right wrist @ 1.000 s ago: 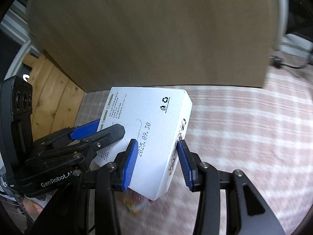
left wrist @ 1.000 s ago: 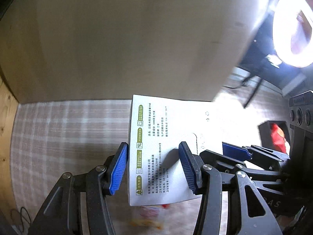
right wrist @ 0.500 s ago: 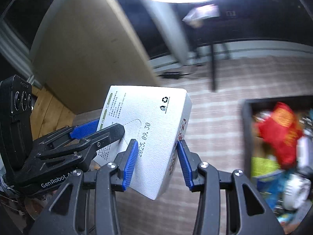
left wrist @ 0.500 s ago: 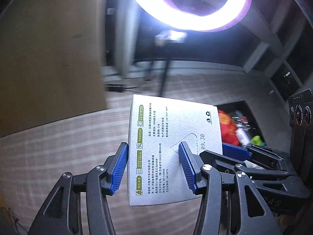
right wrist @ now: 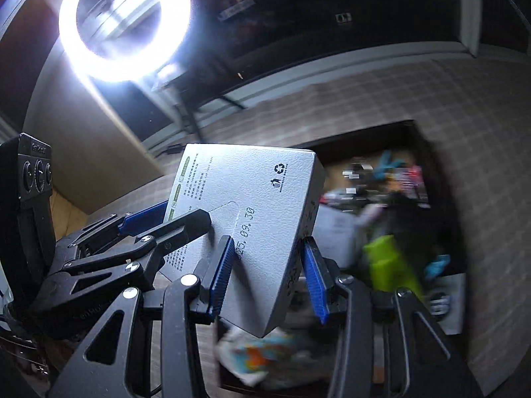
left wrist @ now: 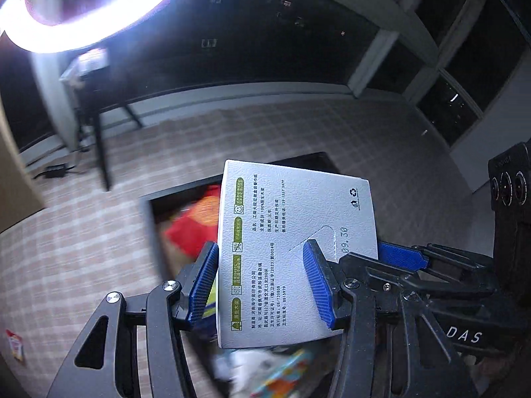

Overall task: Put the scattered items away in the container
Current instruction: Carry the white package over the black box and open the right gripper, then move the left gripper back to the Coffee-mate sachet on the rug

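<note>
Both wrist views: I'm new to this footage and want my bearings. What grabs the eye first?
A white box printed with green labels fills the centre, clamped by both the left gripper and the right gripper. A glaring ring light burns at upper left. Below and behind the box lies a black container crowded with colourful items, on a checked floor.
</note>
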Action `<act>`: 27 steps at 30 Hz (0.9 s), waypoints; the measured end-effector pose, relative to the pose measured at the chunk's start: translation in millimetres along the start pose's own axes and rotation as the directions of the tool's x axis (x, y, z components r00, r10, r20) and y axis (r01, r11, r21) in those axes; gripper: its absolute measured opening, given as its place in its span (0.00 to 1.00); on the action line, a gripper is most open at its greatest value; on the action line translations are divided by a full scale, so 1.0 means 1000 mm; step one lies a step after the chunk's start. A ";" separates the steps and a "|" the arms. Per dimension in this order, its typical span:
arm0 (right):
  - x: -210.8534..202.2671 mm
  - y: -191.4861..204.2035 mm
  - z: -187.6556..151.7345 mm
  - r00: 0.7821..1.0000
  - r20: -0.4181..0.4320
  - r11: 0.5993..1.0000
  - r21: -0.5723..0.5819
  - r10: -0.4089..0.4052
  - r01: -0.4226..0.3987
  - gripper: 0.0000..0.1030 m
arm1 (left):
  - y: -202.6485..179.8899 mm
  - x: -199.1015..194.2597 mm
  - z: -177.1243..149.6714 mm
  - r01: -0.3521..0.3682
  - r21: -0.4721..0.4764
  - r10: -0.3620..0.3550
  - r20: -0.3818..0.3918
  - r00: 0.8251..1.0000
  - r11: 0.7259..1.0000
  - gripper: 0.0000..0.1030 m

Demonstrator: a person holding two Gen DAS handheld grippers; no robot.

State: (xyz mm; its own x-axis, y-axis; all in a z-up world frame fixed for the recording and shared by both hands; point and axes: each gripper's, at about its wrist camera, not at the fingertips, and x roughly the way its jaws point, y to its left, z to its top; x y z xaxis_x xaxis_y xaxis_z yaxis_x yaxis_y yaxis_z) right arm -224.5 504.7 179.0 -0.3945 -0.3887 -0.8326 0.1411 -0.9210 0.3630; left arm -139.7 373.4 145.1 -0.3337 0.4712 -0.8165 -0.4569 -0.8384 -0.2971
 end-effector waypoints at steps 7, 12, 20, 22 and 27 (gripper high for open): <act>-0.016 -0.057 0.016 1.000 -0.013 1.000 -0.001 -0.021 0.021 0.41 | -0.039 0.030 0.015 -0.011 0.008 0.011 -0.038 0.999 1.000 0.47; -0.026 -0.071 0.029 0.998 0.038 0.999 -0.018 -0.048 0.049 0.41 | -0.046 0.027 0.018 -0.041 0.004 0.041 -0.016 0.999 0.999 0.47; -0.026 -0.058 0.019 0.998 0.048 0.992 -0.112 -0.047 0.052 0.46 | -0.014 0.005 0.005 -0.147 -0.020 0.148 0.008 0.989 0.989 0.53; -0.026 -0.052 0.010 0.996 0.057 0.988 -0.139 -0.062 0.070 0.49 | 0.002 -0.004 -0.004 -0.184 -0.036 0.185 0.013 0.983 0.982 0.56; -0.027 -0.044 -0.021 0.997 0.051 0.988 -0.142 -0.049 0.056 0.53 | 0.047 -0.030 -0.039 -0.281 -0.072 0.282 0.007 0.959 0.957 0.63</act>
State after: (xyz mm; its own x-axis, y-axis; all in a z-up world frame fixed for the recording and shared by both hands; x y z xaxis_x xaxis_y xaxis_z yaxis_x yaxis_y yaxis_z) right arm -200.9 554.9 177.1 -0.4467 -0.3411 -0.8271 0.2461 -0.9357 0.2529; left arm -119.1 309.7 136.2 -0.4546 0.2176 -0.8637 -0.2842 -0.9544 -0.0909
